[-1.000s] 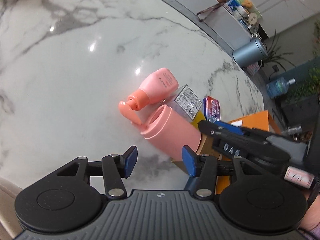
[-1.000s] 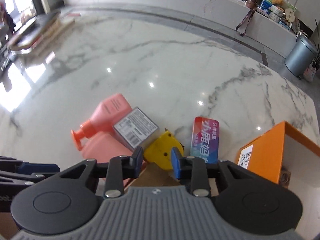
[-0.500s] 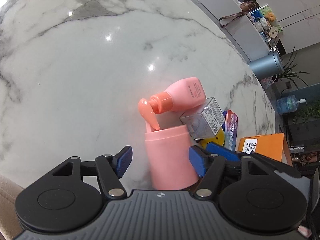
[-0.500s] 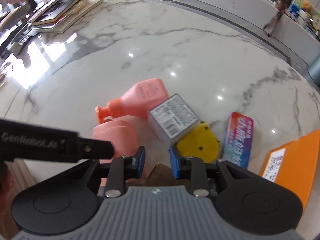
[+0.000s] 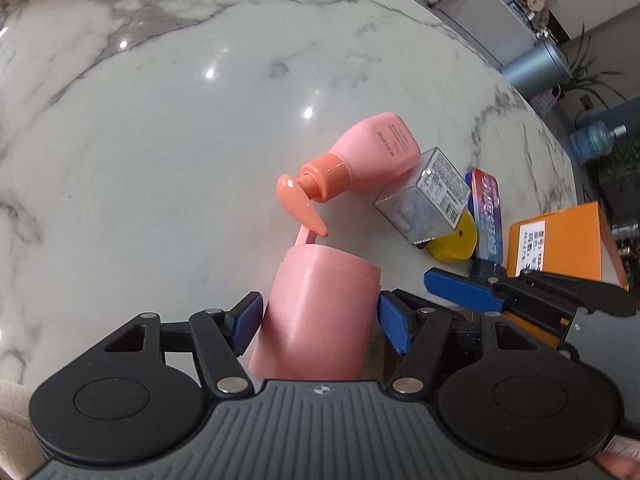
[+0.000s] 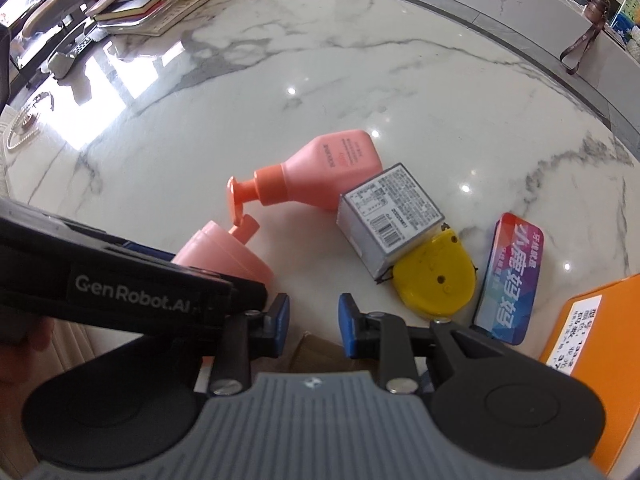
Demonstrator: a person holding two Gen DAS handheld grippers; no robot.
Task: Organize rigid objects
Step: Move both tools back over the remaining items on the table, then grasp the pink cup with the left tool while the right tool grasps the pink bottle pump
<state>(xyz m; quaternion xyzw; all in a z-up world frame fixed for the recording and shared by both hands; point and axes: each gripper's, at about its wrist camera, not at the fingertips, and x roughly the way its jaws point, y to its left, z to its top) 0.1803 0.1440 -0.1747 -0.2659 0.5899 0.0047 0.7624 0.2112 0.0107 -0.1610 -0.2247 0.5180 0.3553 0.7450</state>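
Note:
A pink cup with a flip lid stands between the fingers of my left gripper. The jaws are closing and both blue pads lie against the cup's sides. The same cup shows in the right wrist view under the left gripper's black body. A pink pump bottle lies on its side just beyond, its orange nozzle over the cup's lid. My right gripper sits narrow, with a brown cardboard piece caught between its fingers. One of its blue fingers shows in the left wrist view.
On the marble table a grey barcode box leans on a yellow tape measure, with a colourful flat tin beside it. An orange box stands at the right edge. Books lie at the far left.
The left jaws widened and came round the pink cup, which first lay with its mouth toward the camera. The right gripper drifted slightly, still carrying the cardboard.

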